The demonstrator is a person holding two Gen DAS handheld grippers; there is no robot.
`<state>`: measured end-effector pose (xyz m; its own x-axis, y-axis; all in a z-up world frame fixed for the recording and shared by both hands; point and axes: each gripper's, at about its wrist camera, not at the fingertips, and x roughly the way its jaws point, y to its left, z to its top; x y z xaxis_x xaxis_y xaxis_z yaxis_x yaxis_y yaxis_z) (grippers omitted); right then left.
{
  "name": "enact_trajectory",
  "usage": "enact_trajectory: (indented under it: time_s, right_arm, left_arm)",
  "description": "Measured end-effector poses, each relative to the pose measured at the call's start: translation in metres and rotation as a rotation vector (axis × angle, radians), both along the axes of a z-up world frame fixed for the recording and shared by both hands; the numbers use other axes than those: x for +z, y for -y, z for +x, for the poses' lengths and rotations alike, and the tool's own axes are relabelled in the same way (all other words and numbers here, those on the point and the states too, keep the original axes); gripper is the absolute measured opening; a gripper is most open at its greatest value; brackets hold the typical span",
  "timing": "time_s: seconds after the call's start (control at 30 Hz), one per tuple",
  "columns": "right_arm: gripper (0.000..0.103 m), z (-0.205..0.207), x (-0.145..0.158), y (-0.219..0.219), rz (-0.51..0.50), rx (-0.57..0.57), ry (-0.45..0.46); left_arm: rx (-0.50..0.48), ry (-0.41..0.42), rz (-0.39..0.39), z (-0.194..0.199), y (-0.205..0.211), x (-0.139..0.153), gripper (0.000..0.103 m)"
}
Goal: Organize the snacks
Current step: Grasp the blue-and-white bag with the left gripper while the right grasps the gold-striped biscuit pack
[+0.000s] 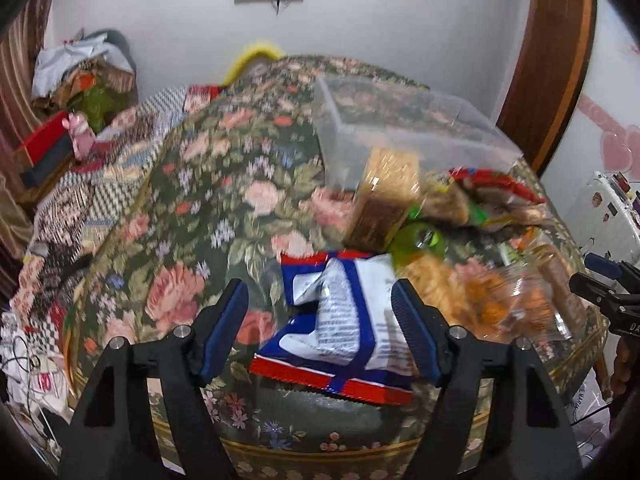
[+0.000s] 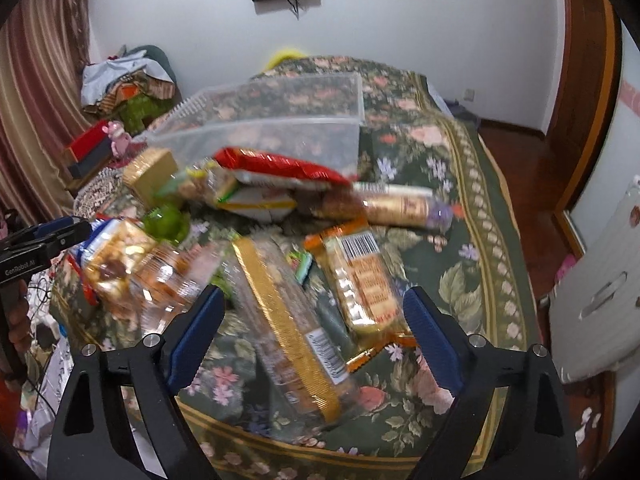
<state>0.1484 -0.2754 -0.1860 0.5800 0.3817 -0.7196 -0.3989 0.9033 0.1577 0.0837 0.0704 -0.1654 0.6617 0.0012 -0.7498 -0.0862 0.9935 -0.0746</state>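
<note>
The left gripper [image 1: 320,328] is held wide apart, with nothing pinched. It is held low over the blue and white bag [image 1: 340,320], which lies flat near the front edge of the flowery cloth [image 1: 200,184]. The bag sits between the two blue pads, so it is probably meant to be picked up next.

The right gripper [image 2: 316,336] is spread wide too, and nothing is pinched in it. The gold-edged clear pack [image 2: 292,328] and the orange cracker pack [image 2: 360,280] lie between its pads.

Behind them, more snacks are piled together: a red packet [image 2: 280,166], a gold roll [image 2: 404,208] and a gold box [image 2: 150,176]. The clear plastic bin [image 2: 280,120] is set right behind the pile, so the snacks can be dropped in easily. It looks empty, so the tidying seems hardly begun.
</note>
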Motion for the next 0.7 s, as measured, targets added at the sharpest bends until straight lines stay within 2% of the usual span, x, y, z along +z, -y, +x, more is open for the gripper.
enact_trajectory:
  time_s: [0.17, 0.3, 0.43, 0.7]
  right_arm:
    - [0.074, 0.006, -0.008, 0.001, 0.029, 0.015, -0.058]
    - [0.06, 0.004, -0.008, -0.004, 0.038, 0.045, -0.05]
    - [0.048, 0.004, -0.011, -0.01, 0.04, 0.078, -0.062]
    - [0.046, 0.013, -0.031, -0.012, 0.013, 0.081, -0.123]
  left_arm:
    - [-0.04, -0.034, -0.025, 0.008, 0.005, -0.017, 0.074]
    - [-0.046, -0.044, -0.028, 0.014, 0.012, -0.022, 0.075]
    - [-0.032, -0.059, -0.071, 0.022, 0.008, -0.03, 0.075]
    - [-0.029, -0.043, -0.064, 0.023, 0.006, -0.037, 0.069]
